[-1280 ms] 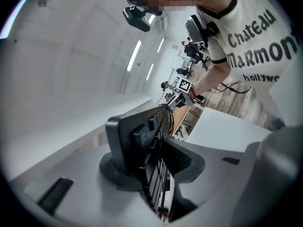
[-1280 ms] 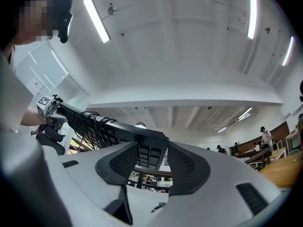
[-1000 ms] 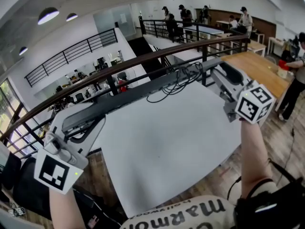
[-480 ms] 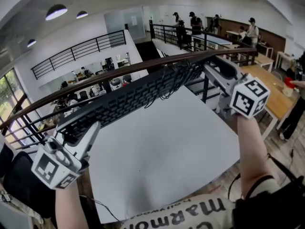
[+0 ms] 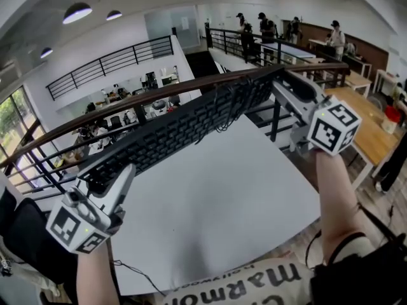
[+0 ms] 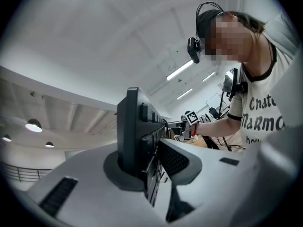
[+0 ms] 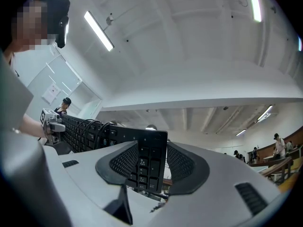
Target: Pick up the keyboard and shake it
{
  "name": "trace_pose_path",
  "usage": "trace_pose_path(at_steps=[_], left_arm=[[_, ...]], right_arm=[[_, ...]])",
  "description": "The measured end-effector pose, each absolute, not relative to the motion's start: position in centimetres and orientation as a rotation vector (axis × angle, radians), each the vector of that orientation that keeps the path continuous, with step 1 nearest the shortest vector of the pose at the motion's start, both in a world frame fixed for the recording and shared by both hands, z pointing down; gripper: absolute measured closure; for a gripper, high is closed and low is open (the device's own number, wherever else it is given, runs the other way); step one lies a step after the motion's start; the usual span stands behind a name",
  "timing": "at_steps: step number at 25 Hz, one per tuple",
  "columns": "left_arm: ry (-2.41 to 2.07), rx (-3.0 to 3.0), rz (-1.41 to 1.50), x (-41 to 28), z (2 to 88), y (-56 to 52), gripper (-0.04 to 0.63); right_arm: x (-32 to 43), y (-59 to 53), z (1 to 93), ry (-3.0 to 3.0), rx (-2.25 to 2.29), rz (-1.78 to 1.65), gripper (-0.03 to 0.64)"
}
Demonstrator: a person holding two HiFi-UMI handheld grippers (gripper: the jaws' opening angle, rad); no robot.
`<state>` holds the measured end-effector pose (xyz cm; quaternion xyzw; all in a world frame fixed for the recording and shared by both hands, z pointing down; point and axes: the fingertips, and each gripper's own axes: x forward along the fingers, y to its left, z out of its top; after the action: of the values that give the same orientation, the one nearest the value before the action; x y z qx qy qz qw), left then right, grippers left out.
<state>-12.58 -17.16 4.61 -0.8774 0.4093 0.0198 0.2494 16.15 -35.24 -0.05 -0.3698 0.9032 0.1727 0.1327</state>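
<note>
A black keyboard (image 5: pixel 184 122) hangs in the air above the white table (image 5: pixel 222 202), tilted with its keys toward me. Its black cable (image 5: pixel 235 100) lies bunched on the right half. My left gripper (image 5: pixel 105 178) is shut on the keyboard's left end, low at the left. My right gripper (image 5: pixel 284 86) is shut on the right end, higher up. In the left gripper view the keyboard (image 6: pixel 135 131) stands edge-on between the pads of the left gripper (image 6: pixel 147 163). In the right gripper view the pads of the right gripper (image 7: pixel 150 167) press on both faces of the keyboard's (image 7: pixel 149 157) end.
A dark brown railing (image 5: pixel 95 118) runs behind the table, with a lower floor beyond it. A wooden table (image 5: pixel 365 129) stands at the right. Several people stand far off at the back (image 5: pixel 264 24).
The keyboard has tipped from edge-on to keys facing me. The left end and left gripper dropped lower; the right end rose slightly. Little has moved in the last half second.
</note>
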Motion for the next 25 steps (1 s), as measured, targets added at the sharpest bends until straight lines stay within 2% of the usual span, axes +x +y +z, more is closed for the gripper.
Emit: trace_pose_path(at_steps=[11,20,25], left_arm=[[1.116,-2.468,0.068,-13.3,5.1,-17.4,0.505],[1.110,-2.503,0.110,-14.1,5.9,-18.1,0.505],[1.101,-2.515,0.124,-14.3,6.3,-18.6,0.505]], right_arm=[[16.0,-35.4,0.5,2.666,-0.951,0.345,0.400],[15.2,-38.3,6.6,2.790,-0.877,0.146,0.353],[14.1,-38.4,7.8,2.818,-0.821,0.102,0.350]])
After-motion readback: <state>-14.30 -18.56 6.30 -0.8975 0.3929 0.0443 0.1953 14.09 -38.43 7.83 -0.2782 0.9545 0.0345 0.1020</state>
